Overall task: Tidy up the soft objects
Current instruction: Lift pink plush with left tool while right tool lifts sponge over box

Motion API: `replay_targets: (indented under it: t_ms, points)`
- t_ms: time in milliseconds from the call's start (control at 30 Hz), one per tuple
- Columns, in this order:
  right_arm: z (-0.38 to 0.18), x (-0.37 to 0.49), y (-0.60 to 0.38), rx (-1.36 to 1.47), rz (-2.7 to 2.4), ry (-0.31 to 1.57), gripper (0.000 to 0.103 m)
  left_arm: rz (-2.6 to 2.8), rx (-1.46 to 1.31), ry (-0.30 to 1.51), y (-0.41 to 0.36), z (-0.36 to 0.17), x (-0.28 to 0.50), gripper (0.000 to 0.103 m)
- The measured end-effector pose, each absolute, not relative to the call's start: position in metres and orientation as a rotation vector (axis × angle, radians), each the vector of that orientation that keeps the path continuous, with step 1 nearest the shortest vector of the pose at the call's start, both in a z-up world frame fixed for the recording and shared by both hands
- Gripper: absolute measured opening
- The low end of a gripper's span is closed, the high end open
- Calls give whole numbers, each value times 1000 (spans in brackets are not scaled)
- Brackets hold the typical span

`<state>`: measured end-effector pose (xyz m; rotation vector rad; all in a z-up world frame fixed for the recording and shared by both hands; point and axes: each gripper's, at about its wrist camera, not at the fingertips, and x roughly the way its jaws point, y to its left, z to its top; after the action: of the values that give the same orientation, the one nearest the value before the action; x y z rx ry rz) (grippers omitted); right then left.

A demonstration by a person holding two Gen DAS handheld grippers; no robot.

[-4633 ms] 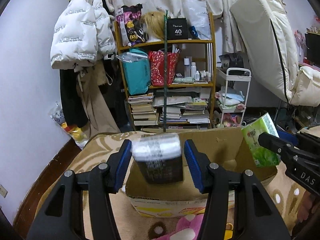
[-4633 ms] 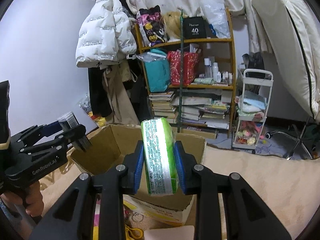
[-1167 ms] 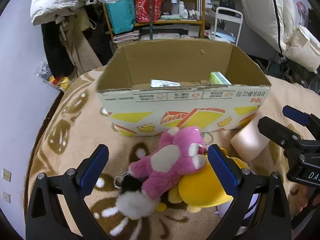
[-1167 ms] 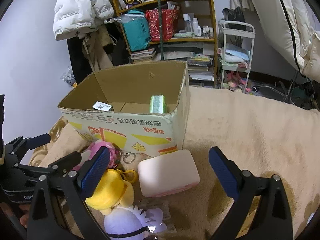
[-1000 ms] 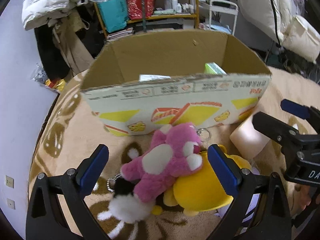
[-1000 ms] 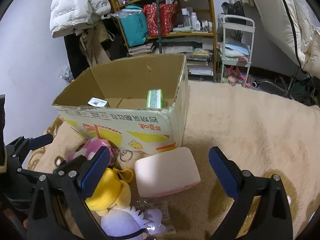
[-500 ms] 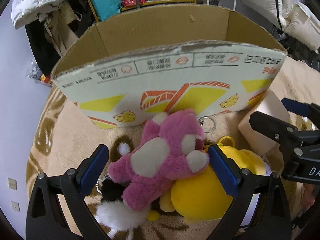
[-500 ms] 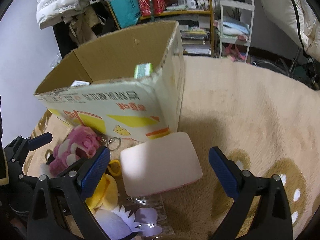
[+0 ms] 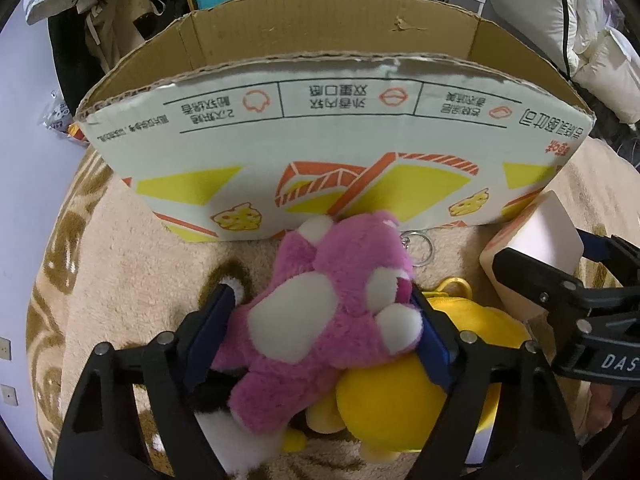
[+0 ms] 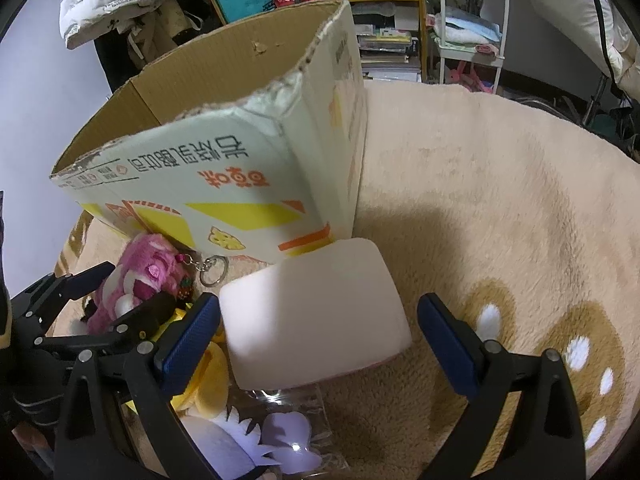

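A pink plush bear (image 9: 320,316) lies on the beige blanket in front of the cardboard box (image 9: 332,120), partly on a yellow plush (image 9: 404,400). My left gripper (image 9: 320,320) has its blue pads pressed on both sides of the bear. A pale pink soft block (image 10: 316,312) lies at the box's corner. My right gripper (image 10: 318,340) is open, its pads on either side of the block with gaps. The bear (image 10: 136,276) and left gripper (image 10: 120,304) also show in the right wrist view.
A white-and-purple plush in clear wrap (image 10: 260,440) lies below the block. A keyring (image 10: 212,272) lies by the box. The box (image 10: 224,152) stands tall just ahead. A shelf (image 10: 380,0) and a white cart (image 10: 472,20) stand behind.
Both grippers moved down and forward. The left gripper's jaws closed in onto the pink bear. The right gripper came around the pink block, jaws still wide.
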<state>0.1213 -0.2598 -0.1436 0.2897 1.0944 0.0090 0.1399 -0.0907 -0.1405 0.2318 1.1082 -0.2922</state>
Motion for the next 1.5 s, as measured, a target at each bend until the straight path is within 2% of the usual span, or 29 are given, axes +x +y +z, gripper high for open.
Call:
replay_targets:
  t_ms: [200,367,600,800,1000,1167,1500]
  points:
    - [-145,121,-258,290,34,1099,87,-284,212,1116,-92,-139,136,80]
    - [-144,120,-255,276,37,1100,83,-279,191,1117,-81,-137,146,80]
    - [-141,116,-251,260,35,1098,73,-271,131,1123,-69,-134,150,72]
    - [-139,114,-251,261,34,1094,69,-280,129,1111,-61,-129,148,68]
    - [-134,110,-251,261,27,1081,69,-267,109,1096,-59,-123,147,68]
    - [-129,107,-249,257,36,1063,64,-260,105,1076,-56,-118,141,68]
    - [-105,95,-248,245,19,971,64,-228,107,983,-54,-94,119,68]
